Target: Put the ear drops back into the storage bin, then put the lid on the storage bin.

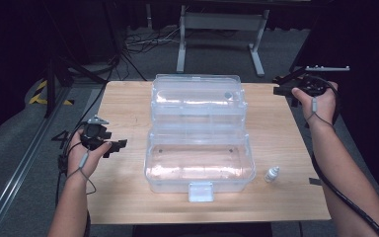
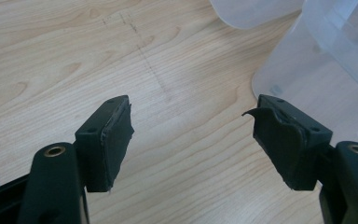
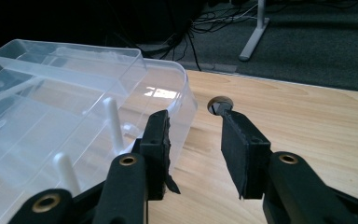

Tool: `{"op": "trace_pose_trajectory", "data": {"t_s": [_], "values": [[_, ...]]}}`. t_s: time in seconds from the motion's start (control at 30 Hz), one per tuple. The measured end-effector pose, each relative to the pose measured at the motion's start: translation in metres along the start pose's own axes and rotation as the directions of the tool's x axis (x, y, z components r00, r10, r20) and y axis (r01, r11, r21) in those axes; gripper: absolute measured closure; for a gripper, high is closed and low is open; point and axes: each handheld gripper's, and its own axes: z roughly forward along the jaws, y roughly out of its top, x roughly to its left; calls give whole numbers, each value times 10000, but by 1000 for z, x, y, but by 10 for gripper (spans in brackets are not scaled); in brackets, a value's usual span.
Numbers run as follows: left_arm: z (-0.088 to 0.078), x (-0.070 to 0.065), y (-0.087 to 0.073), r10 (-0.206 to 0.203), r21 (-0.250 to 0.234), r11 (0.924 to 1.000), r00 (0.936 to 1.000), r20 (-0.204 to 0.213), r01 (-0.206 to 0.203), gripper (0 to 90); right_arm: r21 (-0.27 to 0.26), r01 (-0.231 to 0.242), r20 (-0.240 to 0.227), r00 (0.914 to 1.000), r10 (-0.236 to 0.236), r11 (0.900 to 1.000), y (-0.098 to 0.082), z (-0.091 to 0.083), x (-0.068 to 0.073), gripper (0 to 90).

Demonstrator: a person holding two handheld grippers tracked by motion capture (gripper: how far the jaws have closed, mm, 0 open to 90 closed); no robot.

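The left gripper [image 1: 120,144] hovers over the table's left edge, jaws spread wide with nothing between them; in the left gripper view its worn pads [image 2: 116,140] frame bare wood, with the box's rounded corner just to one side. The right gripper [image 1: 282,85] is held up beyond the far right corner of the table [image 1: 128,197], by the lid's right end. In the right gripper view its jaws stand partly apart and empty, one pad [image 3: 161,140] close beside the lid's rim but apparently not pressing on it.

Between the two hands, in the middle of the table, sits the clear plastic storage box [image 1: 200,170]. Its hinged lid [image 1: 197,98] is thrown fully back and lies open toward the far edge, its inner ribs and pegs showing in the right gripper view. The latch tab [image 1: 201,191] hangs at the near side. The base looks empty.

A small dropper bottle [image 1: 272,174] stands on the table just off the box's near right corner, touched by nothing.

As a judgement: opening the box appears done, since the lid rests back on its own and both grippers are free. What seems left is to pick up the bottle, place it in the base, and perhaps close the lid.
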Motion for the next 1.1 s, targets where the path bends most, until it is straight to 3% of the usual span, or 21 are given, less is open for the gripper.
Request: {"op": "trace_pose_trajectory", "data": {"t_s": [0.17,0.4,0.63,0.7,0.9,0.97,1.03,1.07,1.1], "values": [[3,-2,2,72,65,10000,9999,113,-73,286,19,531,-346,9980,-530,9986,-13,-23,8,627],[3,-3,3,18,49,10000,9999,161,-19,286,289,940,-739,9930,-917,9951,-38,-48,22,601],[-1,-2,1,6,24,10000,10000,32,-6,286,602,1258,-961,9882,-1197,9902,-58,-59,29,571],[-1,-1,0,-13,43,10000,10000,17,13,285,810,1413,-1108,9850,-1320,9866,-66,-62,31,554],[-1,-1,-2,-74,68,9999,10000,-35,74,286,1403,1744,-969,9821,-1617,9746,-80,-66,34,521],[-2,0,-2,-32,77,10000,10000,-48,32,285,1637,1781,-1160,9802,-1604,9703,-87,-66,36,512],[-2,0,-3,-116,63,9999,9999,-45,116,285,2030,1897,-1223,9783,-1673,9606,-96,-65,39,503],[-2,0,-3,-116,63,9999,9999,-45,116,285,2030,1897,-1223,9783,-1673,9606,-96,-65,39,503],[0,0,-3,-114,116,9999,9999,-45,114,285,2417,2145,-1028,9754,-1948,9464,-101,-64,42,501]]}}
